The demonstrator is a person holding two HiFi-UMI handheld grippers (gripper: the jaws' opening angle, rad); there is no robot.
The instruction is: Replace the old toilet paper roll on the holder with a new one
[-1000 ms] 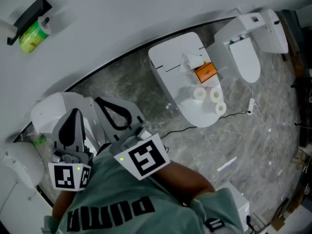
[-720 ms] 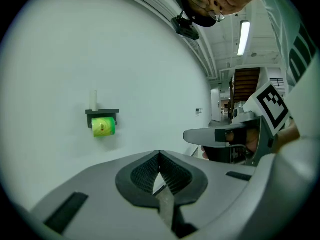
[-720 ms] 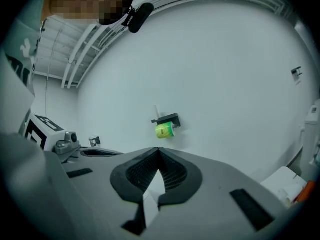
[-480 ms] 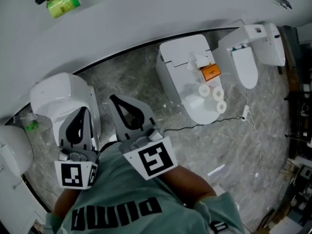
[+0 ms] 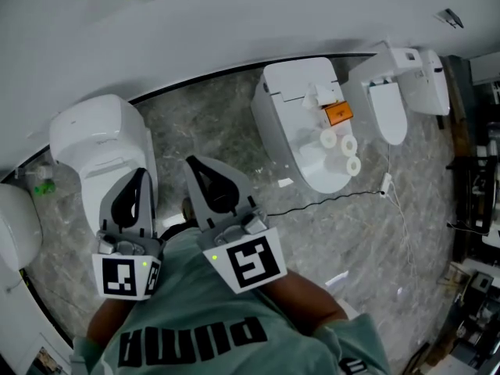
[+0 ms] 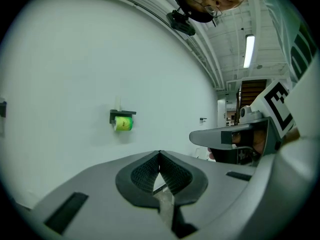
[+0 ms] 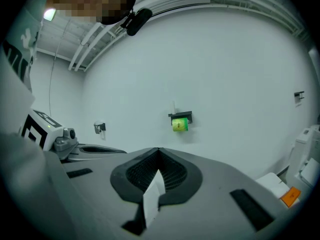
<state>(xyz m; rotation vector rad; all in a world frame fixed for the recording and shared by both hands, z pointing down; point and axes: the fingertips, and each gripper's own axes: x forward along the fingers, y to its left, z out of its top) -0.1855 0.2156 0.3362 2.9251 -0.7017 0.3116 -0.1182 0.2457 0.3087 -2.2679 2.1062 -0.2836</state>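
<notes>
— Room?
— White wall ahead of both claws, grey marbled floor below
— Claws?
— Left gripper, right gripper: jaws together, empty. Green roll on wall holder, ahead; white rolls well right

The grey marbled floor bears white toilets, a black cable and a white scrap.

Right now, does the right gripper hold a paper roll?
No, the right gripper has its jaws closed together, with nothing between them.
</notes>
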